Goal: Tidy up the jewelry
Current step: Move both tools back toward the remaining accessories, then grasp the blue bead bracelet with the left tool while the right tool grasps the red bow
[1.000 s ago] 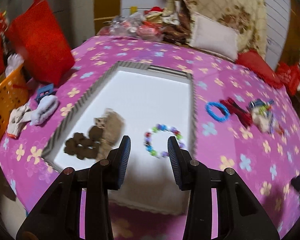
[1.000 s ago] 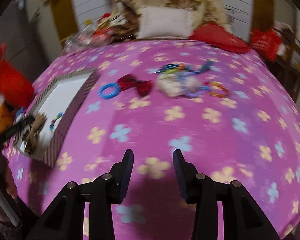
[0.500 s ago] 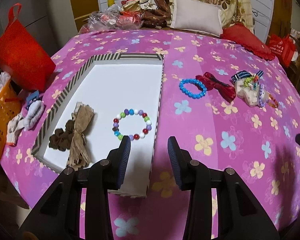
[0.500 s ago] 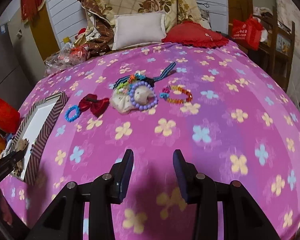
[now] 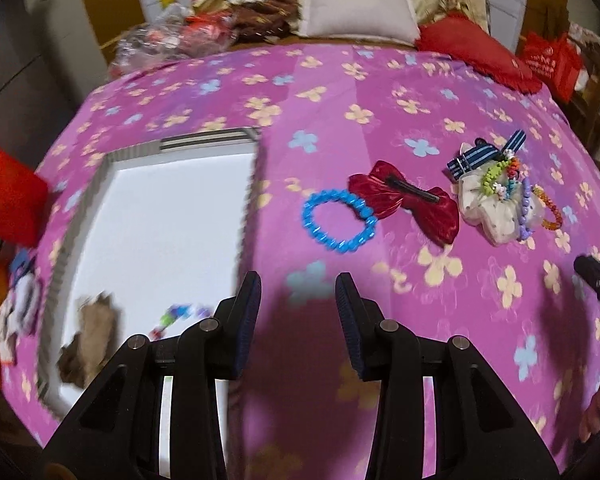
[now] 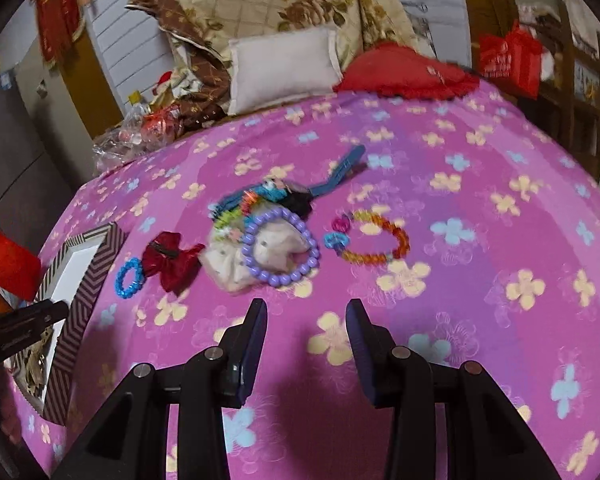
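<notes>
The left gripper and right gripper are being held with jaws parted and empty, presumably ready for picking. The blue bracelet is lying on the bedspread, near the striped tray where sorted pieces are being collected.

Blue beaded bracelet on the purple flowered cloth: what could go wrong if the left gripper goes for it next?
1. The blue beaded bracelet touches the dark red velvet bow clip, so closing jaws might snag or drag the bow too.
2. It lies flat on soft purple flowered cloth; the empty left gripper may pinch fabric instead.
3. The left wrist view is blurred, so aim may be off.
</notes>
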Action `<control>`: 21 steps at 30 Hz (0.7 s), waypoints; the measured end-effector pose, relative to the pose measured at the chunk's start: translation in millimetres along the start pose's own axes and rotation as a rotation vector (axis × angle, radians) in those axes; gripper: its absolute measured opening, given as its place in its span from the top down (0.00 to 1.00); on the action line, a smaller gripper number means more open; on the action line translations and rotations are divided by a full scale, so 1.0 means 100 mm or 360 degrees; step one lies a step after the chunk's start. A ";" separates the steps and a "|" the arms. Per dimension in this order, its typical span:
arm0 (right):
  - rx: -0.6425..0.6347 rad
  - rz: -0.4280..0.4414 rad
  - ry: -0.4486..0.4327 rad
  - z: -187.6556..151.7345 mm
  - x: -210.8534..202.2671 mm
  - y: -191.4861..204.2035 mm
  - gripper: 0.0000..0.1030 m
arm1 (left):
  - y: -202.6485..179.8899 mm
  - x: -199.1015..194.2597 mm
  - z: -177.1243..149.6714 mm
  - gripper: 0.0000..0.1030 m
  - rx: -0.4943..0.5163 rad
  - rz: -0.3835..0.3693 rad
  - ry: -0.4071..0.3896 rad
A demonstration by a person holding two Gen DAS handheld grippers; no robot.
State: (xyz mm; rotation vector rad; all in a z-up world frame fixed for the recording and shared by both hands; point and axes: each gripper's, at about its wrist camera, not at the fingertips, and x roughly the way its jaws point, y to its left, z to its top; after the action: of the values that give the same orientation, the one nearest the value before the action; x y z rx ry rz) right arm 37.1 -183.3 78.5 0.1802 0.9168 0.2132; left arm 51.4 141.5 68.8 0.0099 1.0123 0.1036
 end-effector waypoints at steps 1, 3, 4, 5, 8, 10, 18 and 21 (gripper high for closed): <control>0.0017 0.0010 0.0022 0.00 0.04 -0.03 0.62 | -0.04 0.07 0.04 0.63 0.0006 -0.0014 0.0012; 0.0026 0.0009 0.0026 0.00 0.07 -0.05 0.62 | -0.10 0.20 0.10 0.63 0.0025 -0.0038 0.0025; 0.0023 0.0009 0.0025 0.00 0.06 -0.05 0.62 | -0.14 0.27 0.14 0.63 0.0038 -0.0051 0.0030; 0.0019 0.0012 0.0023 0.00 0.06 -0.04 0.62 | -0.17 0.33 0.17 0.63 0.0049 -0.0058 0.0039; 0.0016 0.0027 0.0018 -0.01 0.04 -0.02 0.62 | -0.26 0.53 0.27 0.63 0.0104 -0.0112 0.0084; 0.0016 0.0029 0.0017 -0.01 0.03 -0.02 0.62 | -0.33 0.65 0.30 0.63 0.0163 -0.0129 0.0111; 0.0010 0.0011 0.0041 -0.05 0.09 -0.02 0.62 | -0.35 0.78 0.34 0.89 0.0137 -0.0203 0.0128; 0.0001 0.0000 0.0049 -0.07 0.11 -0.01 0.62 | -0.39 0.75 0.32 0.92 0.0153 -0.0185 0.0134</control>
State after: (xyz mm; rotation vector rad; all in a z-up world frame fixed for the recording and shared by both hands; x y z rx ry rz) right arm 38.6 -181.4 65.7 0.1779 0.9472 0.2160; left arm 120.7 110.6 20.2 0.0345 1.0991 -0.0510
